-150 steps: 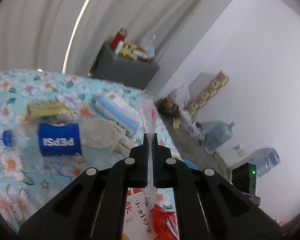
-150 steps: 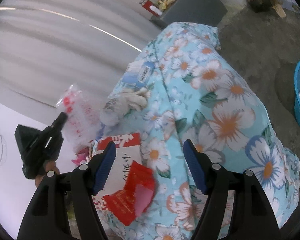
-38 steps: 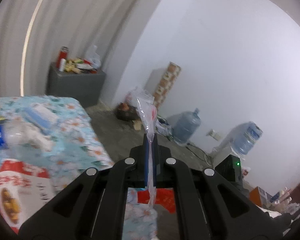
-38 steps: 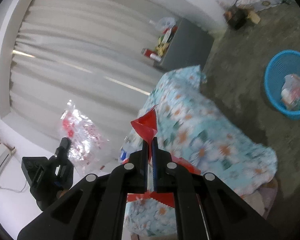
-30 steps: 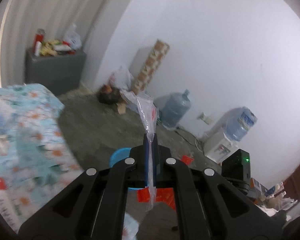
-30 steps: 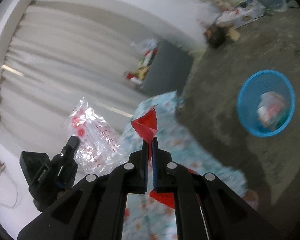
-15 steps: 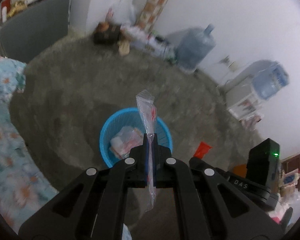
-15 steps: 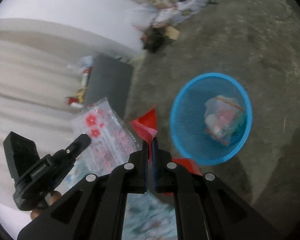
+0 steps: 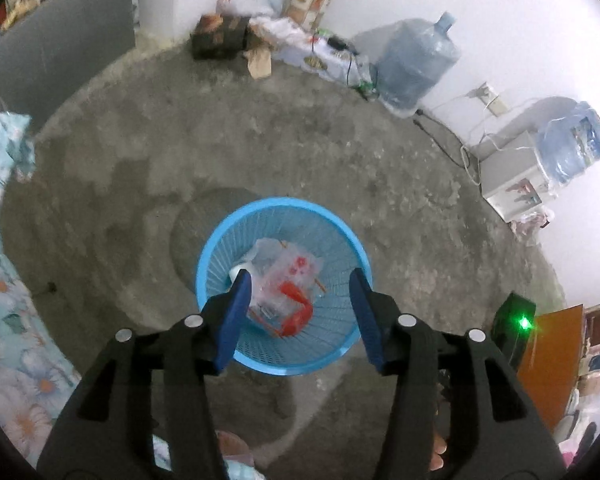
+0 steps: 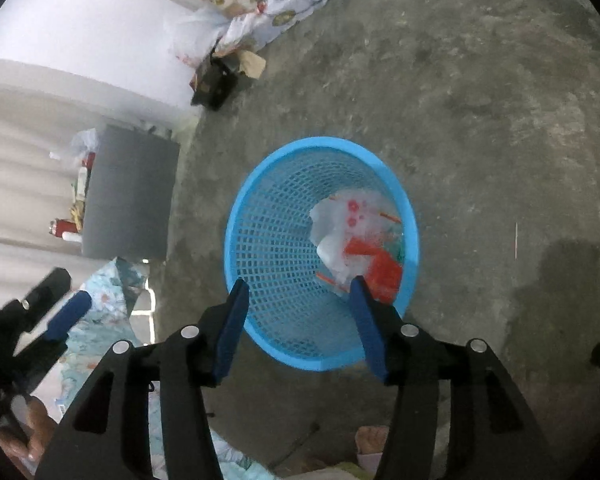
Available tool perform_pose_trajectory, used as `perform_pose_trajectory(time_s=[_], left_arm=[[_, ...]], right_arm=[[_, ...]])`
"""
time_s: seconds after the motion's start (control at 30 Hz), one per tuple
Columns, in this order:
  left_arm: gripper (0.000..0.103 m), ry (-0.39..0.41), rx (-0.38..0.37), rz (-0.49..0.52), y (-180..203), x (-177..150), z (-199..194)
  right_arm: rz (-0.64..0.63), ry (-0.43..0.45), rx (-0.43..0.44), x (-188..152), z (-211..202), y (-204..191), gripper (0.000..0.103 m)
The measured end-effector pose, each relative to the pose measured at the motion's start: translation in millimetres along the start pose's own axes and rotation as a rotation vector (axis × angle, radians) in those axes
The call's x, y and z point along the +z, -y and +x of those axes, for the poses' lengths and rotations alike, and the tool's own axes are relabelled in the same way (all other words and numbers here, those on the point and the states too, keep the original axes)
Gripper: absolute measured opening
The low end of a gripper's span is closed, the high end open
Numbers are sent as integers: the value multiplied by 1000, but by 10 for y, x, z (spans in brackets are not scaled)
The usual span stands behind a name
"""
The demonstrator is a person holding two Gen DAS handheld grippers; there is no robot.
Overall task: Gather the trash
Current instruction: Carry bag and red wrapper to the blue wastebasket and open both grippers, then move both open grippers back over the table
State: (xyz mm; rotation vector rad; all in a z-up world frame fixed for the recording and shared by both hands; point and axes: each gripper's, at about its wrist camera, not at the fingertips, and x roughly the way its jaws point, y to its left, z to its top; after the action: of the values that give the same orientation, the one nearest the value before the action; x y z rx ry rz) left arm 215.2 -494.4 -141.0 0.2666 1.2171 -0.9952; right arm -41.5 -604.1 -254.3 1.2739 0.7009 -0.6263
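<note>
Both grippers hang over a blue mesh basket (image 9: pixel 342 236) that stands on the grey concrete floor (image 9: pixel 308 148). The left gripper (image 9: pixel 296 316) has its jaws spread wide with nothing between them, and the basket sits directly below and ahead of its blue-padded fingers (image 9: pixel 236 312). In the bottom of the basket, framed between those fingers, lie a clear plastic bag with red print (image 9: pixel 288 272) and a red wrapper (image 9: pixel 296 312), the wrapper resting on the bag's near side. The right gripper (image 10: pixel 298 320) is likewise wide apart and empty, and the basket (image 10: pixel 260 216) lies just ahead of its fingertips, with the same clear bag (image 10: pixel 352 220) and red wrapper (image 10: pixel 380 264) close to the right finger. In the right wrist view the left gripper (image 10: pixel 60 312) shows at the lower left edge, held in a hand (image 10: pixel 28 432), beside the corner of a floral cloth (image 10: pixel 104 300). Well beyond the basket, a grey cabinet (image 10: pixel 132 196) stands against the wall with small items on its top. In the left wrist view two large water jugs (image 9: pixel 416 64) stand far ahead along the white wall, one of them on a white dispenser (image 9: pixel 512 176), and the floral cloth (image 9: pixel 4 320) runs down the left edge.
</note>
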Motion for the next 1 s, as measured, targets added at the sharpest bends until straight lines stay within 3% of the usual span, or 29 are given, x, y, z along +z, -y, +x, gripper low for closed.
perform_pose_trajectory(time_s=[0.13,0.2,0.3,0.47,0.67,0.8,1.0], left_arm=[[55,90,-22,-14,86,-39,-599],[64,152,-41,-10,144,-110,-952],[71,259,-45,13,203,-309,-1603],[73,389,-34,-13,165,-726,-2505],[79,546,15,-10,75,-1445,-3465],[80,597,68,-6,-62,-1827,-3872],[81,654,158,-103,-534,-2345,-4370]], right_arm=[[-21,67,7,-265,-380,-195,57],[-61,101,13,-410,-584,-347,65],[-153,154,31,-671,-920,-659,69],[-343,209,33,-1123,-1414,-1230,78],[-499,253,35,-1581,-1839,-1702,87],[-590,252,3,-1865,-1923,-1955,89],[-713,262,-63,-2300,-1982,-2269,92]])
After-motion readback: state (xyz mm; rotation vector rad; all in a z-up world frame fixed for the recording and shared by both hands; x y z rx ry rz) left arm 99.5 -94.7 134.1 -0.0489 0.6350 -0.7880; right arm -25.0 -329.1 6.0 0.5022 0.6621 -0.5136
